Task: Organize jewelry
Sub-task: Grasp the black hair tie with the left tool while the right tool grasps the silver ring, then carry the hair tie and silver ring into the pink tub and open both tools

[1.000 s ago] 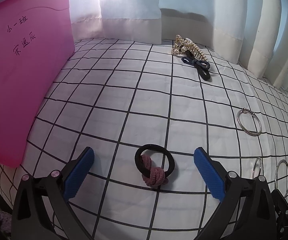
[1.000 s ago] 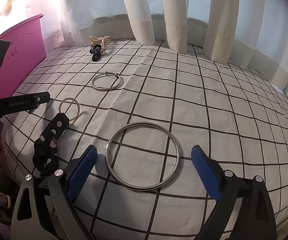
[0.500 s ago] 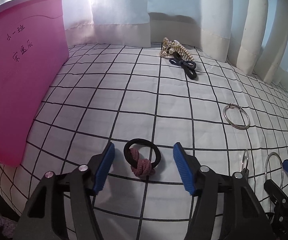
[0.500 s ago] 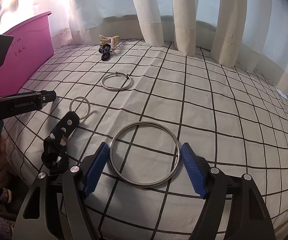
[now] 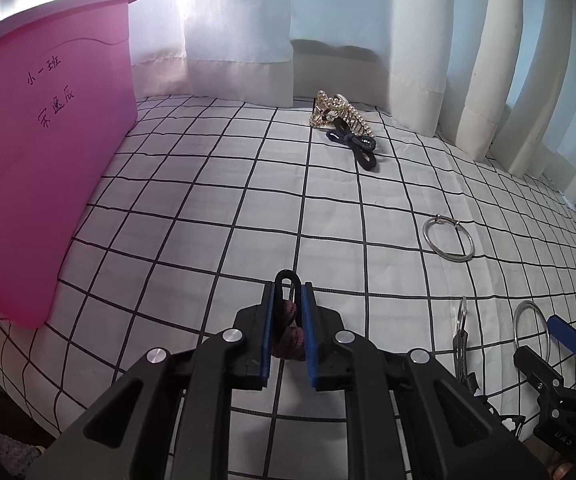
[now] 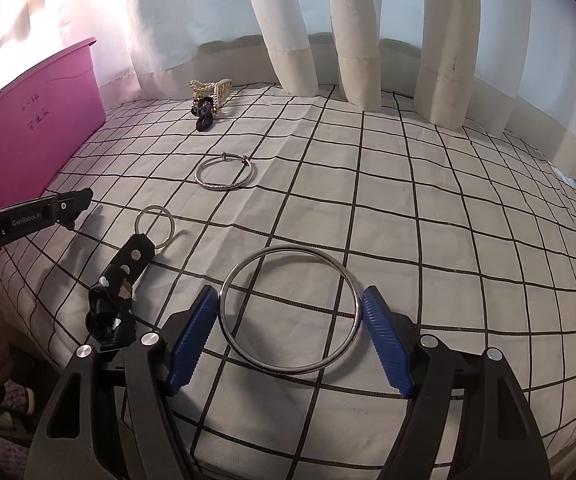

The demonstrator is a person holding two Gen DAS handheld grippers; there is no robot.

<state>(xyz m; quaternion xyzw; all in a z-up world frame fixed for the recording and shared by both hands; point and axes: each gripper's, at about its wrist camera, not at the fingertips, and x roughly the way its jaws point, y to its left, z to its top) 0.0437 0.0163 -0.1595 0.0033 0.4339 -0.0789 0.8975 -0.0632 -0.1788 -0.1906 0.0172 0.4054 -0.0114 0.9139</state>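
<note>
Left gripper (image 5: 288, 300) fingers just closed on hair tie (image 5: 287, 330) ("GenRobot.AI" printed); right gripper (image 6: 290, 322) clasps bangle (image 6: 291, 314).

Jewelry-strewn checked sheet (image 6: 428, 220)

Left gripper (image 5: 288, 306) just closed up, pads pinching tight. Right gripper (image 6: 290, 320) sits half-spread, angled down at the bed.

right hand-held gripper (image 6: 290, 330) | pads touching large silver bangle (image 6: 290, 308) | on checked cloth (image 6: 428, 200)
</note>
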